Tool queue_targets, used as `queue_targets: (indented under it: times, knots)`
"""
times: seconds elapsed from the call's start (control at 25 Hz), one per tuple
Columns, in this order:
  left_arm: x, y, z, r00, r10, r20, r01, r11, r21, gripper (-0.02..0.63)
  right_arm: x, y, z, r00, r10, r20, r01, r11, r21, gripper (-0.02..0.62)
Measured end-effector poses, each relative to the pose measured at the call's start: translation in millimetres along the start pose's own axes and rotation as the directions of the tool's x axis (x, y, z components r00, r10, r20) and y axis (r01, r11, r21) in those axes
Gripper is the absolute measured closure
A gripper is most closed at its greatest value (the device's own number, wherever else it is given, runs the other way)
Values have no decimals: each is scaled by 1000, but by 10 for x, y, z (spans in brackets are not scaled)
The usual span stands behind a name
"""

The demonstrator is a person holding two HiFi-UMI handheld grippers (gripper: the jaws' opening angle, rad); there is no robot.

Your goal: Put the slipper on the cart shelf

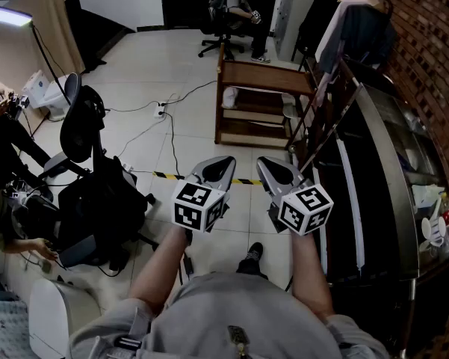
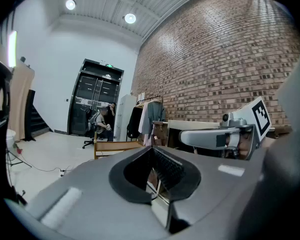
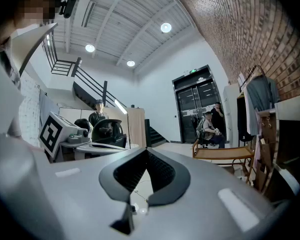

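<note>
The wooden cart shelf (image 1: 263, 78) stands a few steps ahead on the tiled floor. Two pale things that look like slippers (image 1: 231, 96) lie on its middle level, one at each end. My left gripper (image 1: 225, 160) and right gripper (image 1: 265, 161) are held side by side at waist height, pointing level toward the cart and well short of it. Both are shut with nothing between the jaws. The left gripper (image 2: 152, 149) view shows the cart (image 2: 115, 146) beyond its tips and the right gripper's body (image 2: 214, 136) alongside. The right gripper (image 3: 146, 151) view has the cart (image 3: 222, 154) off to its right.
A black office chair (image 1: 82, 126) and a dark bag (image 1: 97, 200) stand on the left, with cables (image 1: 168, 137) across the floor. Yellow-black tape (image 1: 246, 181) crosses the tiles. A glass counter (image 1: 392, 163) and a clothes rack (image 1: 351, 13) line the brick wall on the right. A person sits (image 1: 243, 6) beyond the cart.
</note>
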State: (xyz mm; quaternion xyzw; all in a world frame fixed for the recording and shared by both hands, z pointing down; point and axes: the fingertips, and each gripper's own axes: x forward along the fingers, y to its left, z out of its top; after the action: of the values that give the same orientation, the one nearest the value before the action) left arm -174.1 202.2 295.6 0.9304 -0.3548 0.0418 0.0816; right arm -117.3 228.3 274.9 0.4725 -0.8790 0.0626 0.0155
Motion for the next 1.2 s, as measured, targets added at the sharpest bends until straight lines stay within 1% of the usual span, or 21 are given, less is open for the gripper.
queue_targets:
  times: [0.32,0.52,0.76,1.2]
  knots:
    - [94,114,0,1000,-12,-6,12,1000,8,598,107,-77,-29,1000,-18,-3,18,1000,-1,597]
    - [292,239,-44,1000,-8,-21,8,1000,-11,598,209,-246,-69,1000,-25,-16,26,1000,12,597]
    - [768,486,-54,999,7,-44,-8,1000,-24,598,514,-726,-104,1000,-21,-23,22,999,35,597]
    - [1980,1102,56,995,89,-48,-91,995,-43,598,1247,-1881,-12,999,31,-29,-29,998,51,597]
